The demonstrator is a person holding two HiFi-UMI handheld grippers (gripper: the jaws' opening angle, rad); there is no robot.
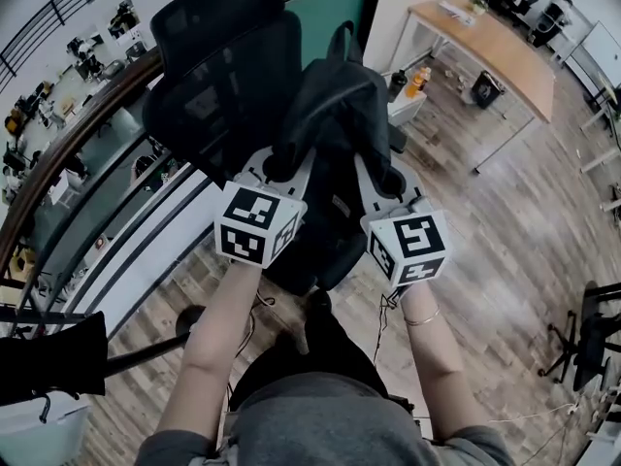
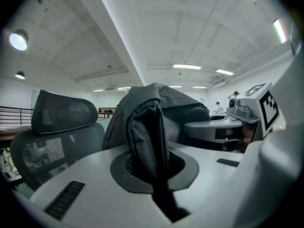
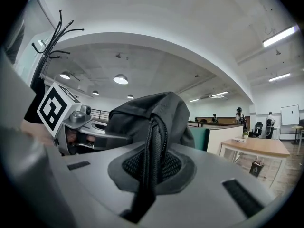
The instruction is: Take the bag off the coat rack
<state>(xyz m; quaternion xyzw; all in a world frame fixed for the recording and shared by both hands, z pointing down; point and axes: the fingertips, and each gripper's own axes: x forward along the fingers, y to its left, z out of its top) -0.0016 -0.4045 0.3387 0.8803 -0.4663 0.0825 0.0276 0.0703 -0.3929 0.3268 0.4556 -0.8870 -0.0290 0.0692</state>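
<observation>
A dark grey backpack [image 1: 335, 115] hangs in the air between my two grippers, over a black mesh office chair [image 1: 228, 66]. My left gripper [image 1: 279, 166] is shut on a padded mesh shoulder strap [image 2: 147, 141] of the bag [image 2: 159, 106]. The right gripper [image 1: 380, 178] is shut on the other mesh strap [image 3: 153, 151], and the bag's body [image 3: 142, 113] bulges just beyond its jaws. In the right gripper view the black coat rack [image 3: 51, 39] stands behind at the upper left, apart from the bag. Both grippers sit side by side, each in the other's view.
The chair's headrest [image 2: 64, 110] is close to the left of the bag. A curved wooden railing with glass [image 1: 87, 134] runs along the left. At the right stand a wooden desk [image 1: 485, 42] and a teal partition [image 3: 204, 139]. People stand far off.
</observation>
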